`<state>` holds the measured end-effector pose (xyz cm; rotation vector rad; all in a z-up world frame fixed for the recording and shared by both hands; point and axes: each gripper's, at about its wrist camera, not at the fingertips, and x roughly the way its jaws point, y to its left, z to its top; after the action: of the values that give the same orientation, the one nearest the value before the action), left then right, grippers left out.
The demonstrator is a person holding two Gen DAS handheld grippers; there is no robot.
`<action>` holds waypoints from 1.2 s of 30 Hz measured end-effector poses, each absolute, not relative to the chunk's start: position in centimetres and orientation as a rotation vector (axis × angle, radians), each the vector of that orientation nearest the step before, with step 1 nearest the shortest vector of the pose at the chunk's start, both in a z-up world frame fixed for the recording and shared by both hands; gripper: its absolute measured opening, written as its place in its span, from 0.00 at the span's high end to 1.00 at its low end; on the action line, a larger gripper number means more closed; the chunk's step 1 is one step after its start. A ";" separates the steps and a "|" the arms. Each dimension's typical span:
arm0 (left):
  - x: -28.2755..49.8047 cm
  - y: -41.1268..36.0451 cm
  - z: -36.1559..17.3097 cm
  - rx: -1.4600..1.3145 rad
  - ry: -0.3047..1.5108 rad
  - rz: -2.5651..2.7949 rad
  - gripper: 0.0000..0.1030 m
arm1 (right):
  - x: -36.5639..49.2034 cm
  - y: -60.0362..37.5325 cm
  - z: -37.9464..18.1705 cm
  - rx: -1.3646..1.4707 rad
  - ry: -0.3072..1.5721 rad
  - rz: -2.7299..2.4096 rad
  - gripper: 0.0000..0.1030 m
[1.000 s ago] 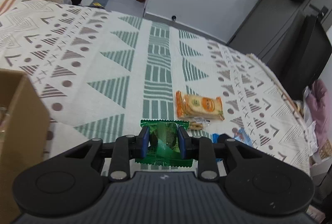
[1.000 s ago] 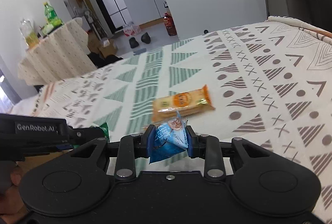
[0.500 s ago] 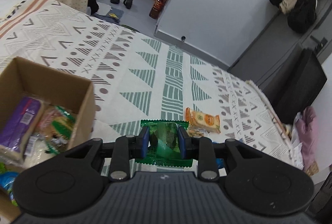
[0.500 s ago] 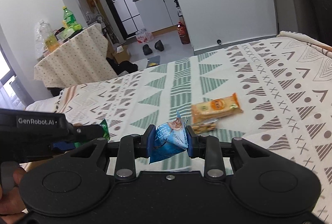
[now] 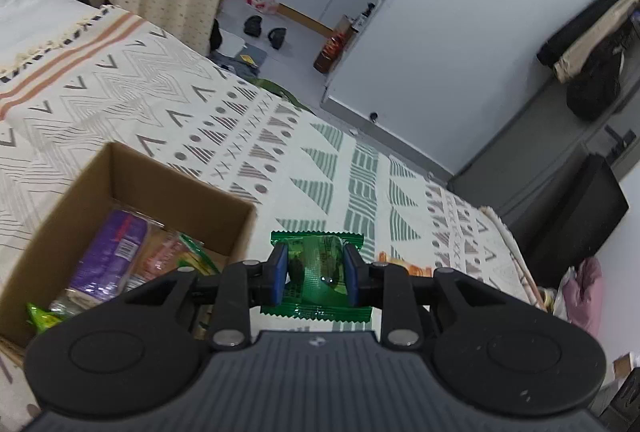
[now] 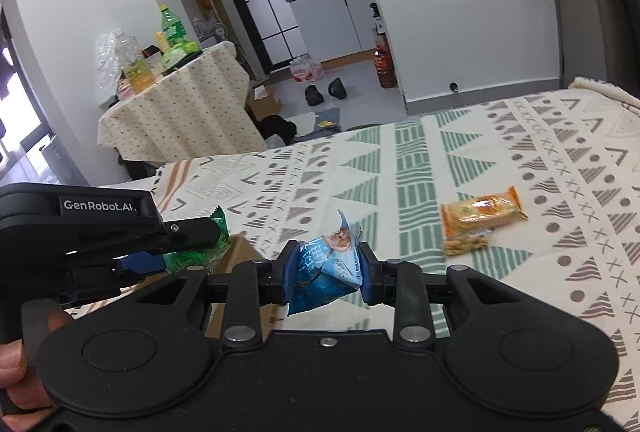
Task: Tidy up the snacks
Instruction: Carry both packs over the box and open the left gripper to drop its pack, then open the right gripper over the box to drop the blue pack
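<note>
My left gripper (image 5: 315, 274) jaws clamp the green packet (image 5: 316, 278), cardboard box (image 5: 132, 184) at ten o'clock; right gripper (image 6: 327, 272) jaws pinch the blue packet (image 6: 326, 264).

Green snack packet (image 5: 316, 274) with zigzag-cut ends, pinched flat between blue pads of left gripper (image 5: 315, 274), held in the air just right of the box. Blue snack packet (image 6: 326, 264), crumpled, one corner pointing up, clamped in right gripper (image 6: 326, 270). Open brown cardboard box (image 5: 60, 216) on patterned cloth, holding a purple packet (image 5: 114, 248) and several other wrapped snacks. Orange packet (image 6: 482, 216) lying flat on the cloth, with a small clear packet of nuts (image 6: 466, 244) touching its near edge.
</note>
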<state>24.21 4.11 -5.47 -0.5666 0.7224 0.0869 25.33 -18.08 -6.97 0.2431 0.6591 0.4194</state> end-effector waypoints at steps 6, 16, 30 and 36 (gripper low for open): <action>23.4 6.6 -4.2 -0.594 0.683 0.138 0.73 | 24.9 -16.0 -5.7 0.234 0.645 0.441 0.71; 22.8 10.5 -4.8 -0.648 0.690 0.213 0.73 | 24.9 -12.3 -5.2 0.225 0.649 0.474 0.71; 23.1 13.4 -6.6 -0.722 0.735 0.269 0.67 | 26.0 -7.5 -6.3 0.199 0.694 0.514 0.71; 23.1 14.2 -7.2 -0.738 0.741 0.300 0.54 | 26.2 -6.1 -6.7 0.190 0.711 0.547 0.67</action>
<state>23.15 14.24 -7.18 -0.7384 0.7410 0.3000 26.21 -6.07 -6.70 0.1905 0.7107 0.5466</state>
